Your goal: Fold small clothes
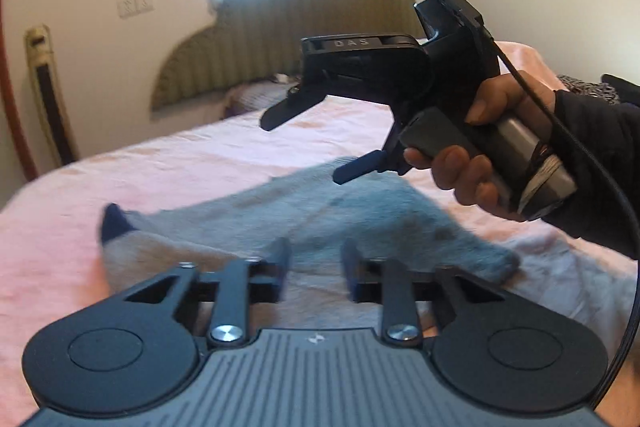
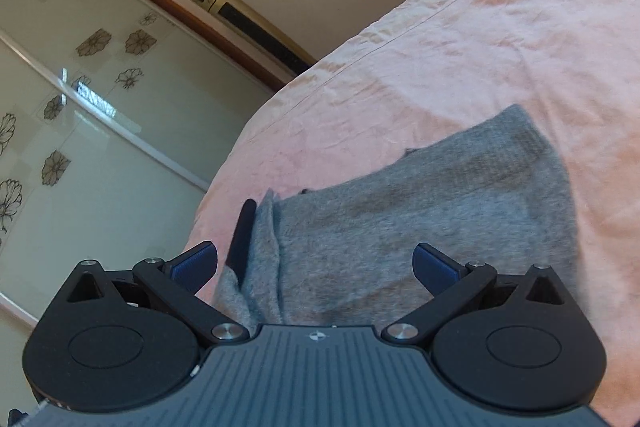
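On the pink bedsheet [image 2: 460,39] a grey sock [image 2: 420,211] lies flat, with the left gripper [image 1: 316,267] low over it, its 2 fingers slightly parted and empty, and the right gripper [image 2: 316,267] above, spread wide, holding nothing.

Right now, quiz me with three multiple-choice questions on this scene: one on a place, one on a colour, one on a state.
1. Where does the grey sock lie?
A. on the pink bed sheet
B. on the floor
C. in a basket

2. What colour is the sock's toe tip?
A. white
B. dark navy
C. red

3. How do the right gripper jaws stand?
A. shut on the sock
B. shut on nothing
C. open

Answers: 1 A, pink sheet surrounds the sock; 2 B, the left wrist view shows a dark tip; 3 C, its jaws stand wide apart above the sock in both views.
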{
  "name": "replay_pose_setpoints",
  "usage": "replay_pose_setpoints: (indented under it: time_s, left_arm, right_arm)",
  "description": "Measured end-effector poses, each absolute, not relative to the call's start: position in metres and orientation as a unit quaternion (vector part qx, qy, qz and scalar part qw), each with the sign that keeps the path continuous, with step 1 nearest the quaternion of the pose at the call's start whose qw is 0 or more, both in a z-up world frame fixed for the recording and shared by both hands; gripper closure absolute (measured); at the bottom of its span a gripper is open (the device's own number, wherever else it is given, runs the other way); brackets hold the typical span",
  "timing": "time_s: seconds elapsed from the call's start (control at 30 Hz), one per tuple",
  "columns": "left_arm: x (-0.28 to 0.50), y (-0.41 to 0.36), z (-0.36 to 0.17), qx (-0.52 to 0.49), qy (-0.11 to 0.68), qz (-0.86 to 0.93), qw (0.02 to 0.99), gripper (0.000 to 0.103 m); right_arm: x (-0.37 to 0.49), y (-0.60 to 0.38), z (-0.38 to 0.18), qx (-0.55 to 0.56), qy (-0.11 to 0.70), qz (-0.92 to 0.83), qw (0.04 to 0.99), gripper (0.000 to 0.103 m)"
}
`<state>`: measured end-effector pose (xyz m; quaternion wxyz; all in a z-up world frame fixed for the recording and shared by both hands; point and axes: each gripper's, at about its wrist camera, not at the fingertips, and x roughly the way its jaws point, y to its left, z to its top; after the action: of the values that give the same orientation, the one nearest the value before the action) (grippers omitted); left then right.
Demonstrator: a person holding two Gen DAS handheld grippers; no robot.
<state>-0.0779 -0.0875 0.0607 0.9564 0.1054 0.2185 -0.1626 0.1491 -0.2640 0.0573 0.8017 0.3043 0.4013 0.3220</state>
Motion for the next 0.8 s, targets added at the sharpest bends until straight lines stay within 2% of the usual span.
replay_pose_setpoints:
  time_s: [0.03,0.07,0.13,0.23,0.33,0.4,0.7,0.73,0.77,0.8]
  left_arm:
    - [-0.083,-0.078,0.062,0.100,0.210,-0.146,0.962,0.030]
    - [-0.089,-0.065,0.064,0.086,0.195,-0.124,0.969,0.011]
    - [-0.099,-0.038,0.065,0.053,0.172,-0.087,0.980,0.010]
    - [-0.101,-0.002,0.061,0.007,0.182,-0.031,0.983,0.010]
    - [-0.096,0.026,0.057,-0.037,0.211,0.012,0.977,0.010]
    - [-0.097,0.043,0.057,-0.075,0.218,0.028,0.973,0.010]
    - [-0.100,0.100,0.044,-0.199,0.247,0.075,0.945,0.010]
    - [-0.102,0.103,0.041,-0.205,0.249,0.079,0.943,0.010]
    - [-0.105,0.104,0.041,-0.211,0.251,0.083,0.941,0.010]
    - [-0.106,0.107,0.041,-0.215,0.254,0.085,0.939,0.010]
  right_arm:
    - [0.148,-0.256,0.060,0.304,0.404,0.333,0.796,0.000]
    - [0.145,-0.246,0.061,0.304,0.409,0.345,0.788,0.000]
    - [0.139,-0.223,0.058,0.297,0.430,0.370,0.768,0.000]
    - [0.125,-0.181,0.044,0.250,0.486,0.386,0.743,0.004]
    - [0.114,-0.152,0.034,0.225,0.513,0.385,0.734,0.030]
    - [0.114,-0.140,0.034,0.225,0.518,0.386,0.730,0.041]
    - [0.117,-0.101,0.042,0.196,0.538,0.377,0.728,0.041]
    - [0.117,-0.099,0.044,0.192,0.538,0.376,0.729,0.046]
    - [0.116,-0.098,0.047,0.185,0.536,0.376,0.733,0.055]
    - [0.115,-0.095,0.049,0.175,0.535,0.379,0.735,0.087]
